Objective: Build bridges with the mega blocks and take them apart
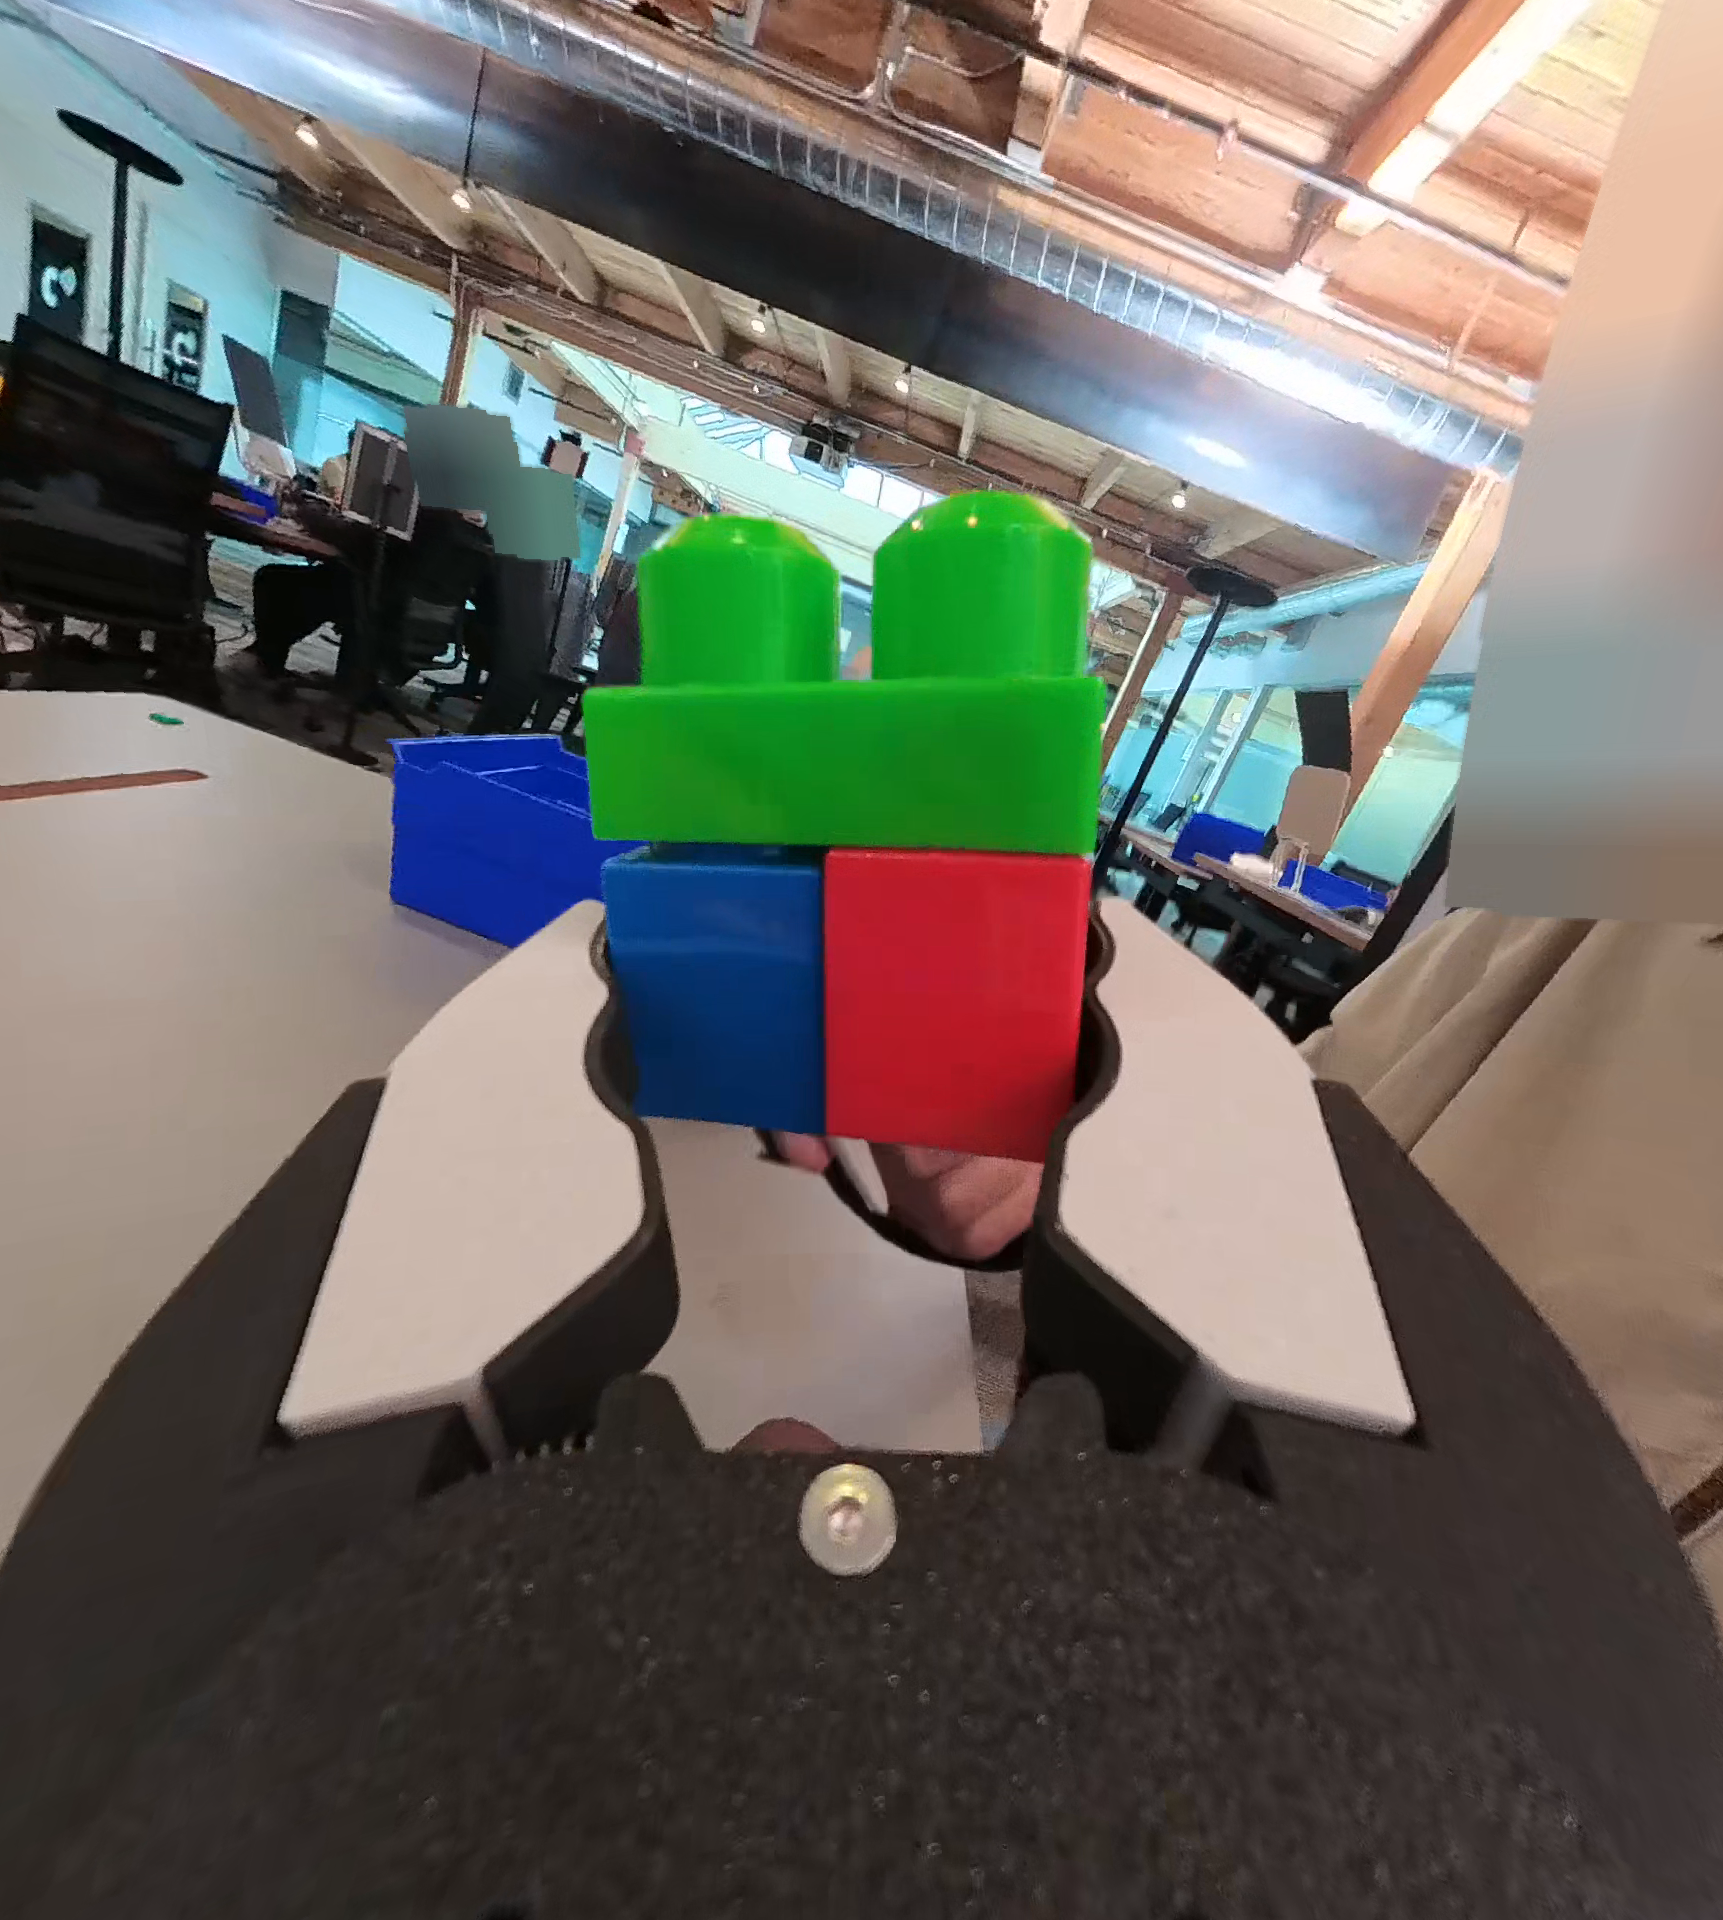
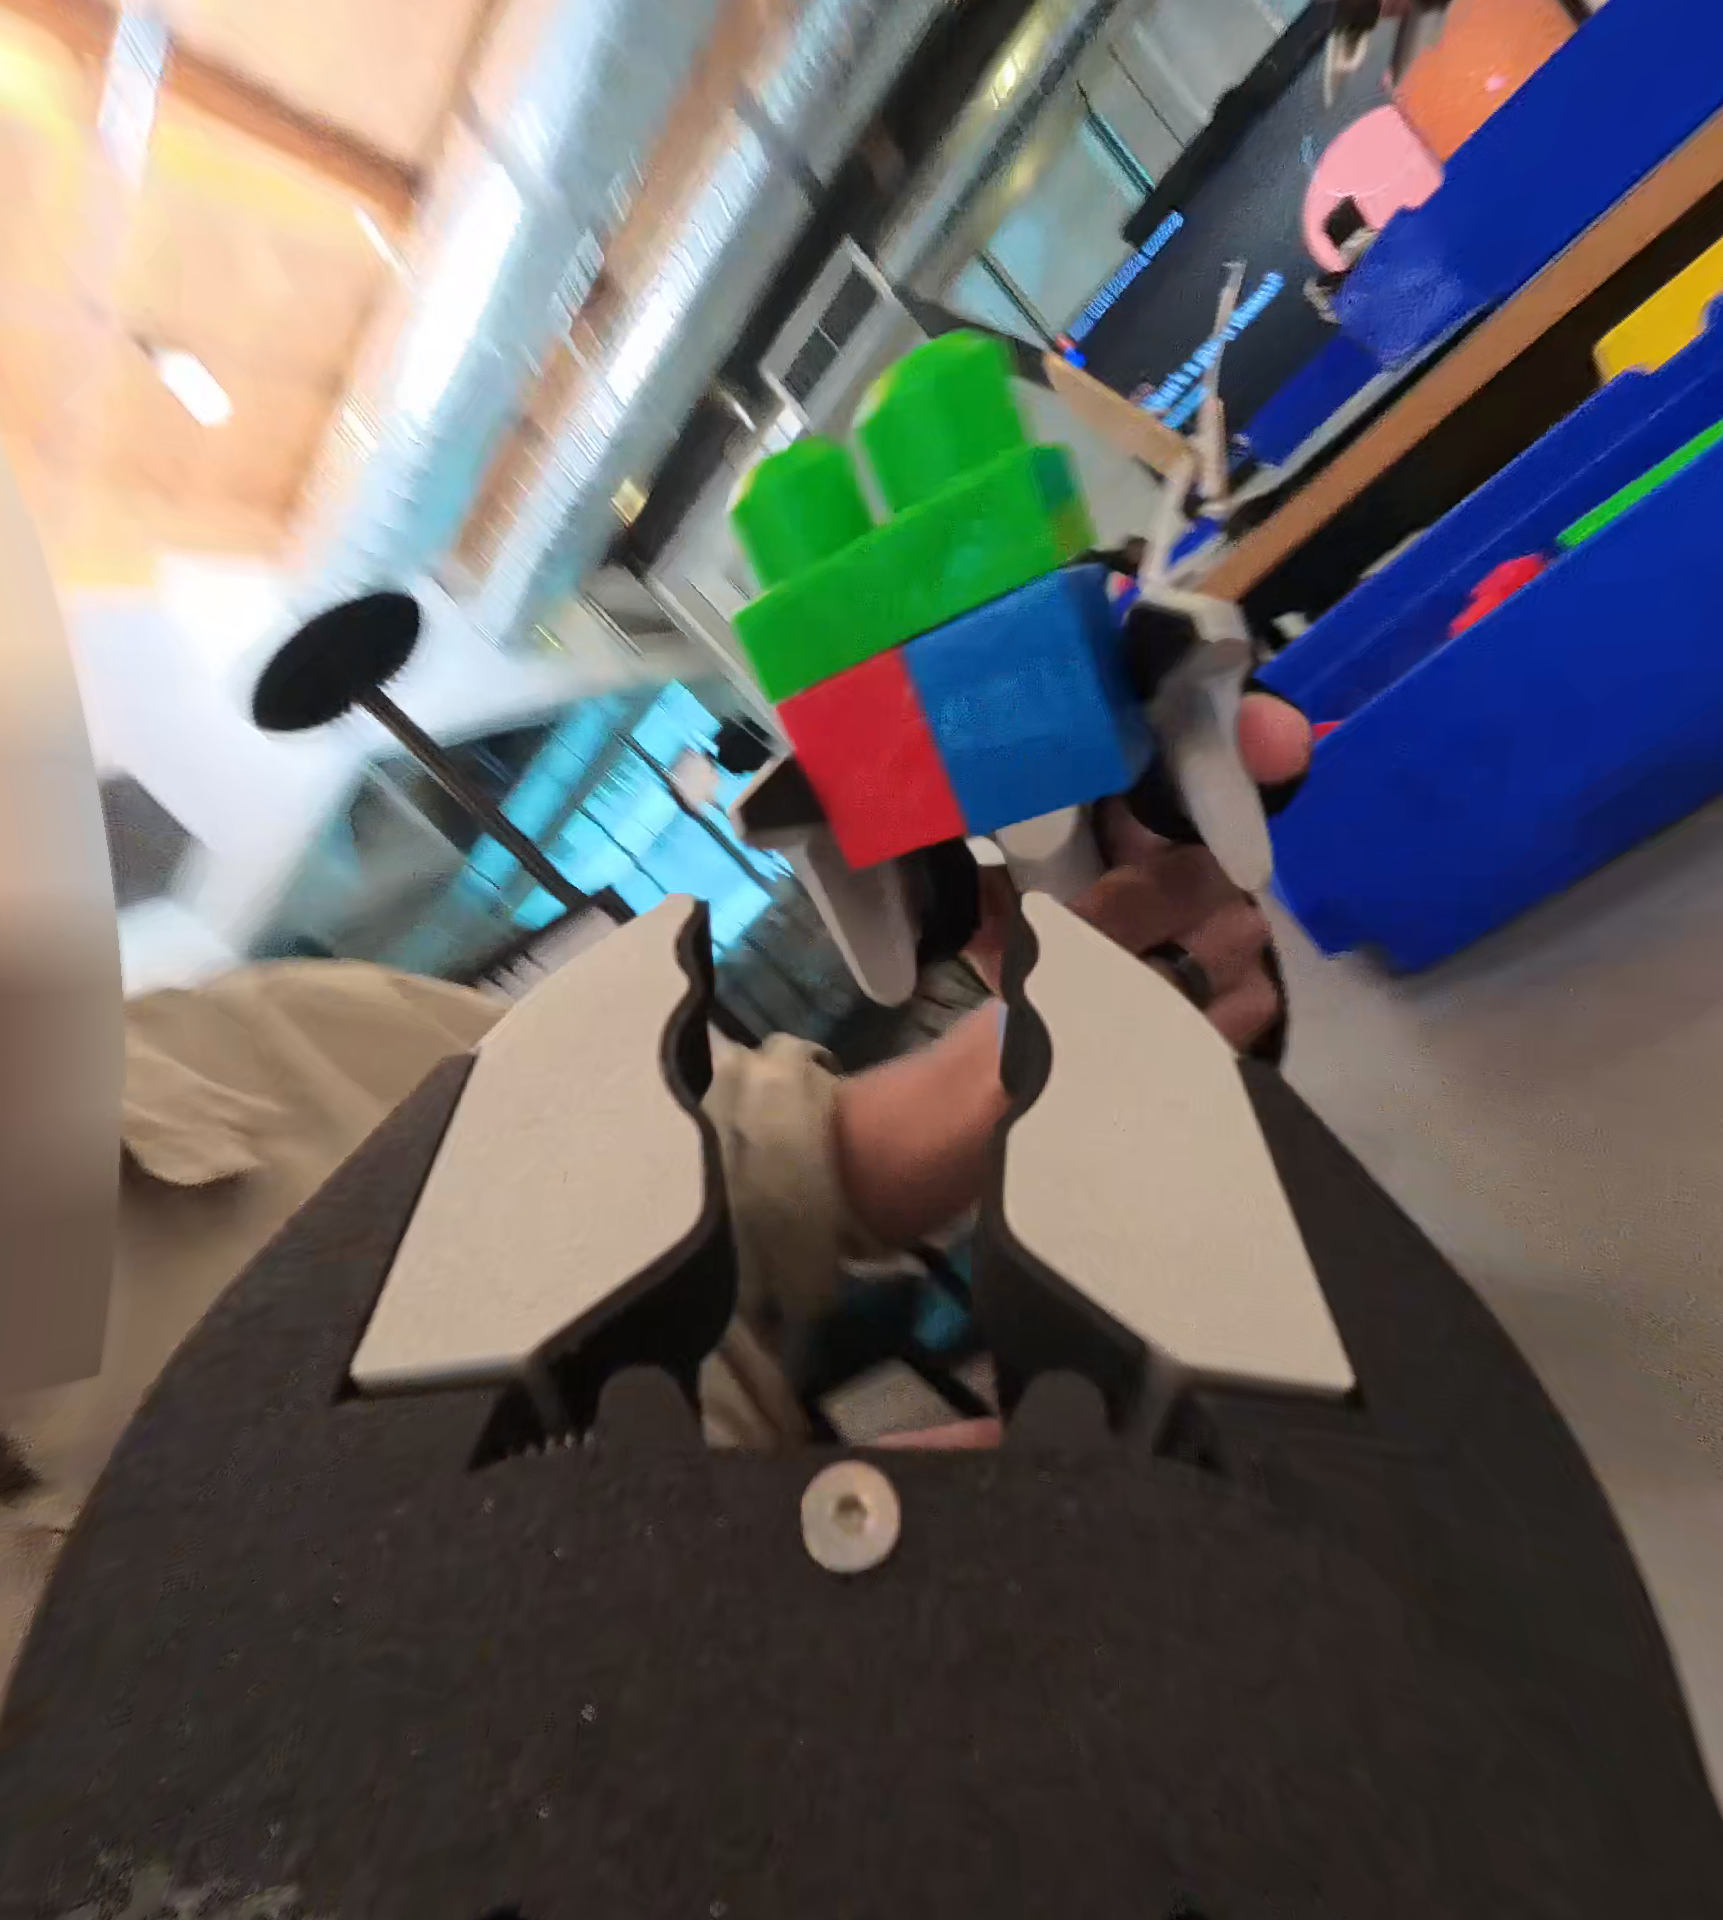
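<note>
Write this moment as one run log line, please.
left gripper: shut on blue and red plastic blocks | green plastic block: on top | right gripper: open, empty

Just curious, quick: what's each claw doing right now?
Left gripper: shut on the block bridge.
Right gripper: open, holding nothing.

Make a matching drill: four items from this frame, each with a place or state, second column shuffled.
1. green block
2. red block
3. right gripper
4. blue bin

a. open, holds nothing
b. on the table
c. on top, spans two blocks
d. beside the blue block, clamped in the left gripper

Pairs: 1-c, 2-d, 3-a, 4-b
</note>
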### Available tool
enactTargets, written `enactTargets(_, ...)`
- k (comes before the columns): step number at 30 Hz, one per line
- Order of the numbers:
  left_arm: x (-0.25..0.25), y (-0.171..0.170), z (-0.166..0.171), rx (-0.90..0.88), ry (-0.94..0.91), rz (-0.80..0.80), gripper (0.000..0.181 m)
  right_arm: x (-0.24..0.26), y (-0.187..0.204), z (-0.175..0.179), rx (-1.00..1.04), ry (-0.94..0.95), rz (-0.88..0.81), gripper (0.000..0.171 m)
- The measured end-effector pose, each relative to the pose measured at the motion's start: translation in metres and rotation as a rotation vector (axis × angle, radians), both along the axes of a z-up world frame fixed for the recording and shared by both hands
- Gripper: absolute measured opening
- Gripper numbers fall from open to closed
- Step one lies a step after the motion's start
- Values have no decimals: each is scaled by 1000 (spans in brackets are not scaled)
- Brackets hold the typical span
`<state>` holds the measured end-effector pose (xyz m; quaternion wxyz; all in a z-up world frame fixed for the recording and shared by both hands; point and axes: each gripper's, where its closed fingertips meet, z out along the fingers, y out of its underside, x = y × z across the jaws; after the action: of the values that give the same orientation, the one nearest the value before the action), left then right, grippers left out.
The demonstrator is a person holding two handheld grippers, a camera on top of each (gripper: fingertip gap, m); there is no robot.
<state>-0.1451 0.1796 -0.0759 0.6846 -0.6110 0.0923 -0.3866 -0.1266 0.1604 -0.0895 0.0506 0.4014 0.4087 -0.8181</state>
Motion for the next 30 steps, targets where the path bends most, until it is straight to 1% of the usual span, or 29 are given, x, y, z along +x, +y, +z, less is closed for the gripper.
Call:
enactTargets(2,8,0,-1,9,70,8,82,-4,7,-4,-169,-32,23,49)
enactTargets(4,14,2,-1,17,125,27,82,-3,8,-6,-263,-41,47,51)
enactTargets(6,16,8,-5,21,214,90,82,-3,6,-10,-287,-63,55,54)
enactTargets(9,19,15,-13,31,392,200,82,-2,7,-17,-238,-104,27,66)
enactTargets(11,15,20,-21,14,486,278,82,-2,11,-26,-111,-143,-31,73)
enactTargets(14,1,29,-35,-38,622,423,82,-7,29,-38,169,-195,-234,81)
enactTargets(17,-10,38,-47,-85,713,559,81,-12,40,-38,444,-209,-430,78)
enactTargets(19,-16,43,-53,-96,800,664,81,-16,39,-39,616,-224,-508,75)
enactTargets(21,-14,45,-56,-86,839,711,80,-21,40,-46,757,-278,-568,72)
enactTargets(22,-15,47,-57,-88,868,747,80,-23,40,-51,809,-303,-584,74)
enactTargets(23,-14,47,-57,-78,893,769,80,-25,39,-53,825,-315,-590,75)
enactTargets(24,-13,47,-55,-54,914,791,80,-27,35,-53,793,-320,-568,74)
enactTargets(26,-13,45,-52,-22,903,819,80,-29,32,-51,682,-324,-535,73)
enactTargets(28,-13,44,-53,-1,918,843,80,-29,35,-52,616,-330,-504,58)
enactTargets(29,-13,44,-52,23,950,874,80,-30,34,-52,568,-335,-479,56)
enactTargets(30,-11,43,-49,62,978,903,79,-30,32,-53,528,-349,-441,60)
